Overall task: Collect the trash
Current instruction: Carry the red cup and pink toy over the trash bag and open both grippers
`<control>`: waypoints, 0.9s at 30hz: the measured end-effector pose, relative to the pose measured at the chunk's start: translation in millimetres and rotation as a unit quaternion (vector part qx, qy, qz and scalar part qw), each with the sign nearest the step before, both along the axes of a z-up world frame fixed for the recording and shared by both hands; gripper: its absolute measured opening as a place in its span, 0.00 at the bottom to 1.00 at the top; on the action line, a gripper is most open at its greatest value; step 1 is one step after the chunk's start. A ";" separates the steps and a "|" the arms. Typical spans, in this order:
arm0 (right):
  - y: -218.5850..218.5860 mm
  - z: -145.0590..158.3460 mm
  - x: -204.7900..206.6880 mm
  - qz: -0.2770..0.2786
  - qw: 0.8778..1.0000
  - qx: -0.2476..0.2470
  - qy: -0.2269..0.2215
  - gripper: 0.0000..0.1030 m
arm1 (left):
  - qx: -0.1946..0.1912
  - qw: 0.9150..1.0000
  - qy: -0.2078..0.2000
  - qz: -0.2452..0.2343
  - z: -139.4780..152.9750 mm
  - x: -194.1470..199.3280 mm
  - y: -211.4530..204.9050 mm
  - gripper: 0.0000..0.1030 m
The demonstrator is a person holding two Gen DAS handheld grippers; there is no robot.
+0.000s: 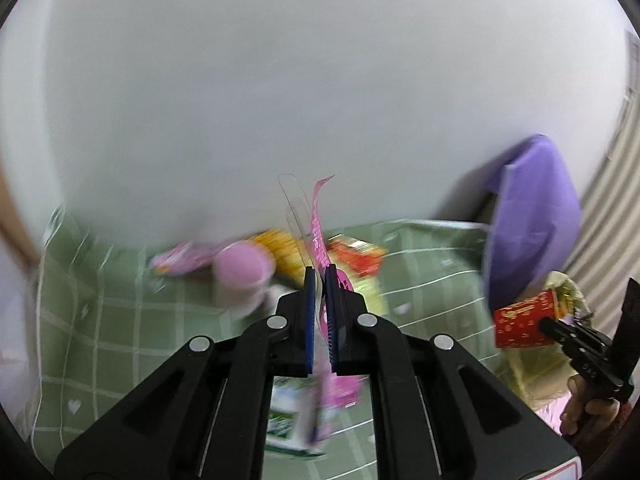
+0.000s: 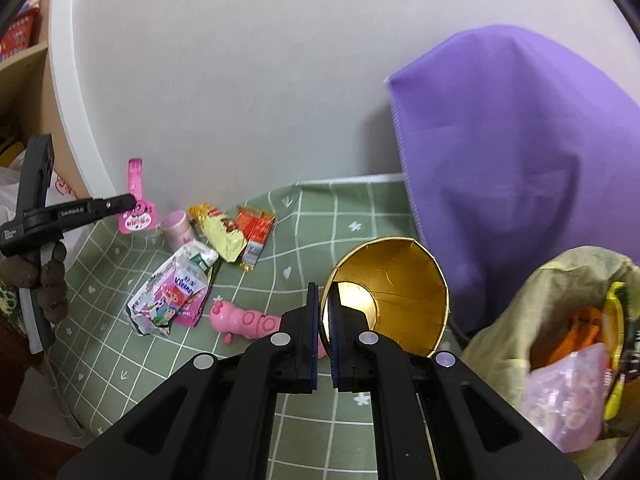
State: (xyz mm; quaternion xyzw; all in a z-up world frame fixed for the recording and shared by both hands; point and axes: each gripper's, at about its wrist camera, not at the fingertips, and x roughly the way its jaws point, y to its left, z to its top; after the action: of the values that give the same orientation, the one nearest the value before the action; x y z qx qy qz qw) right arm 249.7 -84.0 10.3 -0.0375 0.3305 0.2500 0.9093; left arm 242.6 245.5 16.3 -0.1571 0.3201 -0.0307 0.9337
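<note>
Pink plastic packaging [image 1: 320, 236] is clamped in your left gripper [image 1: 320, 280], lifted at centre frame above the green checked tablecloth [image 1: 120, 320]. Only the right wrist view shows your right gripper [image 2: 323, 300] pinched on the rim of a gold-lined paper cup [image 2: 400, 280] (red outside, per the left view), beside the yellowish trash bag [image 2: 520, 300] at lower right.
</note>
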 end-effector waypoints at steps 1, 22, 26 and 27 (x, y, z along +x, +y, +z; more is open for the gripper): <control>-5.1 4.7 -2.6 -0.005 1.000 0.000 -0.007 0.06 | 0.003 1.000 -0.008 -0.010 6.5 1.9 -7.5 0.05; -167.8 86.4 -55.2 -0.186 0.976 -0.015 -0.114 0.06 | 0.026 0.936 -0.109 -0.334 88.9 23.7 -283.0 0.05; -187.8 82.9 -61.8 -0.206 0.972 -0.014 -0.111 0.06 | 0.020 0.932 -0.095 -0.349 81.0 30.0 -301.9 0.05; -191.2 80.9 -62.2 -0.209 0.972 -0.014 -0.108 0.06 | 0.019 0.932 -0.092 -0.350 79.2 31.8 -306.3 0.05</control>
State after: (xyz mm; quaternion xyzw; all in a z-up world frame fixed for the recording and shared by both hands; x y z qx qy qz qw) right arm 187.4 -275.3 91.2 -0.0071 0.2339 0.0441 0.9712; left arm 274.5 -60.7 95.6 -0.0138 0.2679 -0.3642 0.8919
